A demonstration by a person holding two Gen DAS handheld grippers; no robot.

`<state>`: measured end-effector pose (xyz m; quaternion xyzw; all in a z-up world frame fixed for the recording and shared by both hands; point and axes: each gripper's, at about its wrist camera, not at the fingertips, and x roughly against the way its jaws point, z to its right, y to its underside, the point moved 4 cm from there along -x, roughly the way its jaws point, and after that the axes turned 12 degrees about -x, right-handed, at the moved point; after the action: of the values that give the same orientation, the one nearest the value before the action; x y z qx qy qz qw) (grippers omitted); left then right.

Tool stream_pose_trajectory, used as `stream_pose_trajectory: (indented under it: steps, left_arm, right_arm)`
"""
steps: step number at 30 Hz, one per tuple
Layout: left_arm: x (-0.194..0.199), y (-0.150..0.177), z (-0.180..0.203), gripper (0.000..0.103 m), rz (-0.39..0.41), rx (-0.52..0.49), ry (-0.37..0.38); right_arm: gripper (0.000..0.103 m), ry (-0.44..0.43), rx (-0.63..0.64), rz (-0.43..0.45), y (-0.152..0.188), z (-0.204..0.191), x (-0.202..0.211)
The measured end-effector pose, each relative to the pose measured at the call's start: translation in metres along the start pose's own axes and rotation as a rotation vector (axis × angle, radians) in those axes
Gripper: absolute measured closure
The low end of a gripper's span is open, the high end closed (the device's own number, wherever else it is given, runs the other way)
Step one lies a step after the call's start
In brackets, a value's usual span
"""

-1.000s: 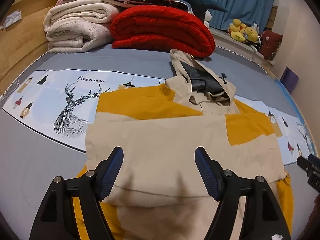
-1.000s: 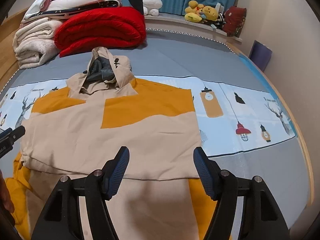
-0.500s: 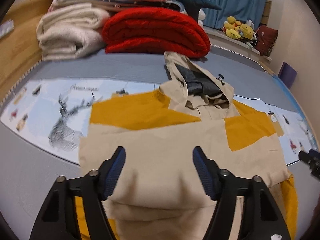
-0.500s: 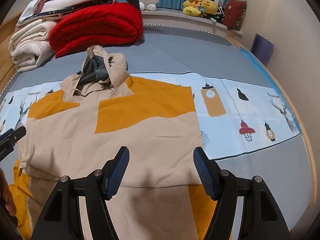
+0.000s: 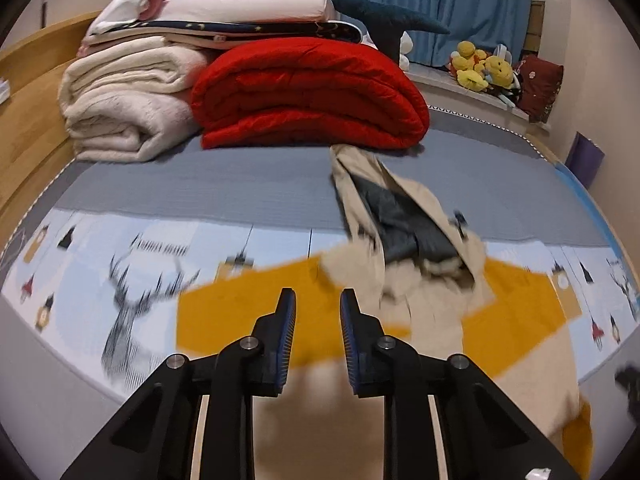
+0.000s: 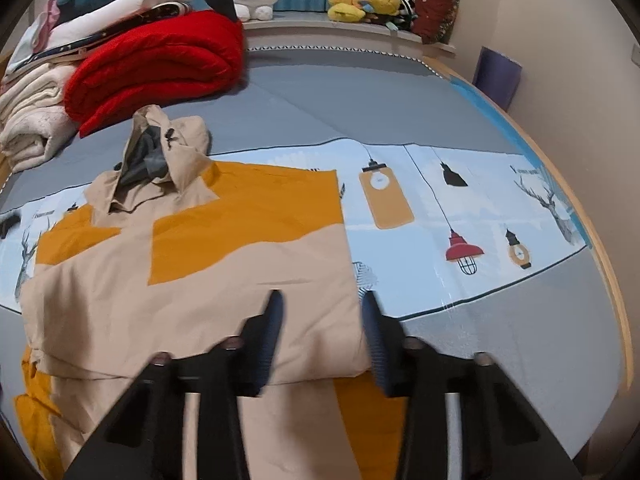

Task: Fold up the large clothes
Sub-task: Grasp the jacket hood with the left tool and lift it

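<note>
Beige-and-mustard hooded jacket (image 6: 192, 280) lies flat on the bed (image 6: 360, 100), partly folded. Left gripper (image 5: 316, 320), jaws narrowed and empty, hovers near the hood (image 5: 400, 220); right gripper (image 6: 320, 320), half-open, straddles the jacket's right edge. Pinching both edges evenly should keep the fold square.

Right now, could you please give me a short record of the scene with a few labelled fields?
surface: bed with a grey cover and a printed light-blue strip
garment: beige and yellow hooded jacket lying flat, hood toward the quilts
left gripper: over the jacket's yellow shoulder, jaws narrowed with a gap, holding nothing
right gripper: open, over the jacket's right edge
behind jacket: folded red quilt beside a pile of cream blankets
ledge: plush toys
</note>
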<state>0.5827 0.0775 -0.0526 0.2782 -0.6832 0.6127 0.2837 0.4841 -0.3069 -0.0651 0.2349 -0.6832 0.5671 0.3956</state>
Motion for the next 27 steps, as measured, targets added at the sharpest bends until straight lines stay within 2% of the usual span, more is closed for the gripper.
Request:
stream_pose_trajectory:
  steps: [1, 6, 10, 12, 15, 20, 23, 25, 26, 27]
  left_arm:
    - [-0.012, -0.011, -0.001, 0.083, -0.009, 0.009, 0.014]
    - [-0.080, -0.054, -0.003, 0.083, -0.079, 0.029, 0.069]
    - [-0.131, -0.079, 0.001, 0.082, -0.104, 0.036, 0.116]
    - [-0.154, -0.088, 0.001, 0.075, -0.121, 0.066, 0.140]
    - [-0.188, -0.102, 0.001, 0.068, -0.143, 0.119, 0.151]
    - [-0.230, -0.114, 0.008, 0.068, -0.190, 0.158, 0.150]
    - [-0.245, -0.121, 0.012, 0.068, -0.210, 0.130, 0.100]
    - [-0.257, -0.120, 0.015, 0.083, -0.245, 0.105, 0.073]
    - [-0.262, -0.119, 0.015, 0.096, -0.265, 0.093, 0.068]
    - [-0.264, -0.118, 0.017, 0.098, -0.277, 0.078, 0.061]
  right_arm:
    - [0.079, 0.001, -0.001, -0.004, -0.001, 0.002, -0.002]
    - [0.079, 0.029, -0.011, 0.003, -0.005, 0.010, -0.008]
    - [0.079, 0.035, -0.040, -0.014, -0.007, 0.015, -0.016]
    - [0.079, 0.038, -0.042, -0.019, -0.008, 0.015, -0.021]
    - [0.079, 0.041, -0.045, -0.034, -0.007, 0.014, -0.029]
    - [0.079, 0.036, -0.028, -0.042, -0.005, 0.007, -0.035]
    - [0.079, 0.036, -0.029, -0.044, -0.005, 0.007, -0.035]
    - [0.079, 0.036, -0.031, -0.049, -0.004, 0.008, -0.036]
    - [0.079, 0.037, -0.033, -0.052, -0.004, 0.008, -0.037]
    - [0.079, 0.037, -0.036, -0.055, -0.004, 0.008, -0.037]
